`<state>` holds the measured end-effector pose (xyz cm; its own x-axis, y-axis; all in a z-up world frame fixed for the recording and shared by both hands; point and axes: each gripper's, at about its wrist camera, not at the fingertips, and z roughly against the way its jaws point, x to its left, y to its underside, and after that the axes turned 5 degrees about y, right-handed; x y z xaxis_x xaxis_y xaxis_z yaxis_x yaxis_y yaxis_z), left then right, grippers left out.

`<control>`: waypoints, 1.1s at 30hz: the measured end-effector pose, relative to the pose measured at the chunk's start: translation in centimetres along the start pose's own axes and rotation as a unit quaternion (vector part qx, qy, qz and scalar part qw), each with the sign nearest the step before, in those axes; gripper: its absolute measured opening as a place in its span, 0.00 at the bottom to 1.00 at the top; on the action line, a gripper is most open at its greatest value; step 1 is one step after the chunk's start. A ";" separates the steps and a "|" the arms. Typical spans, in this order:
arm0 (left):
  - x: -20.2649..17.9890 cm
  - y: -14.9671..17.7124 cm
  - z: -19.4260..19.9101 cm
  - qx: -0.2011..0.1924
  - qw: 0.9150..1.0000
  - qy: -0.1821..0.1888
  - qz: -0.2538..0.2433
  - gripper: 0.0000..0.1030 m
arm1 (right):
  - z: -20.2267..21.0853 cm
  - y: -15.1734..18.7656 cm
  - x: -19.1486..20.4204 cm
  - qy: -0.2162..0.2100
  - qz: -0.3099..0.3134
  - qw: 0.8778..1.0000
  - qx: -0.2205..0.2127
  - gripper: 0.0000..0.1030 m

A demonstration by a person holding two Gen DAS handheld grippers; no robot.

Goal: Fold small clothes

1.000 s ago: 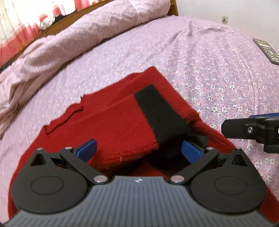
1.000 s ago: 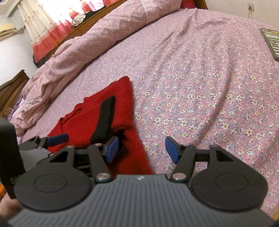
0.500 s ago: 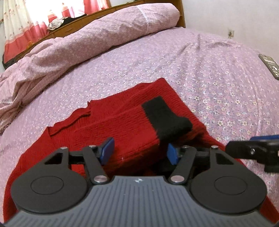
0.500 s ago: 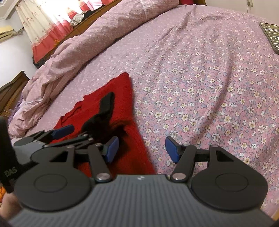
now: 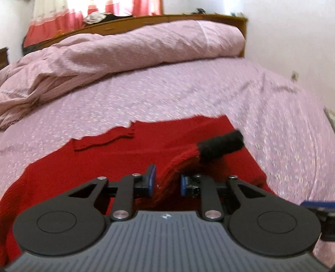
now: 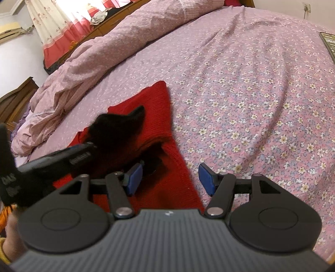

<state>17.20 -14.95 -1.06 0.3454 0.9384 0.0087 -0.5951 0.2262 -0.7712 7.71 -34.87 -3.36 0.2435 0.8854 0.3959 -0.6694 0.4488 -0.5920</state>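
A red knit sweater lies spread on the flowered bedsheet. My left gripper is closing, and its blue pads pinch a bunched fold of the sweater's sleeve. The sleeve's black cuff is raised off the sweater and sticks out to the right. In the right wrist view the same cuff stands up above the sweater. My right gripper hovers open over the sweater's right edge. Nothing is pressed between its pads.
A rumpled pink duvet lies along the far side of the bed under a wooden headboard. A dark flat device rests at the bed's right edge. A person's hand shows at bottom left.
The left jaws went from wide open to narrow on the sleeve. The left gripper rolled and rose, and the black cuff lifted off the sweater. The right gripper stayed put.
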 end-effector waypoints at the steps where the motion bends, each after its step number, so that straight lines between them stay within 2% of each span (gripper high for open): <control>1: 0.6 -0.2 0.5 -0.005 1.000 -0.002 0.010 0.24 | 0.0 0.1 0.1 0.000 0.001 1.000 0.000 0.61; 8: 4.7 0.0 4.2 -0.032 0.998 -0.039 0.046 0.24 | 0.2 0.3 0.9 -0.003 0.016 1.000 -0.002 0.61; 15: 9.7 2.7 5.2 -0.005 0.992 -0.093 0.089 0.24 | 0.2 0.6 1.7 -0.010 0.022 1.000 -0.007 0.61; 21: 12.4 5.1 5.3 0.016 0.985 -0.137 0.106 0.26 | -0.1 0.8 2.5 -0.008 0.033 0.999 -0.001 0.61; 25: 13.9 6.3 5.2 0.037 0.979 -0.150 0.132 0.38 | -0.3 1.1 2.8 -0.006 0.038 0.999 0.004 0.61; 29: 14.8 6.8 4.9 0.056 0.976 -0.163 0.136 0.64 | -0.5 1.3 3.0 -0.005 0.043 0.999 0.008 0.61; 33: 15.3 7.3 5.8 0.063 0.974 -0.175 0.130 0.74 | -0.7 1.3 2.8 -0.006 0.042 0.999 0.011 0.61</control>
<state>13.93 2.54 -2.90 -0.0839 0.9949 0.0564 -0.7215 -0.0216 -0.6921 8.04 -31.73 -3.52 0.1780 0.9179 0.3547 -0.7022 0.3710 -0.6076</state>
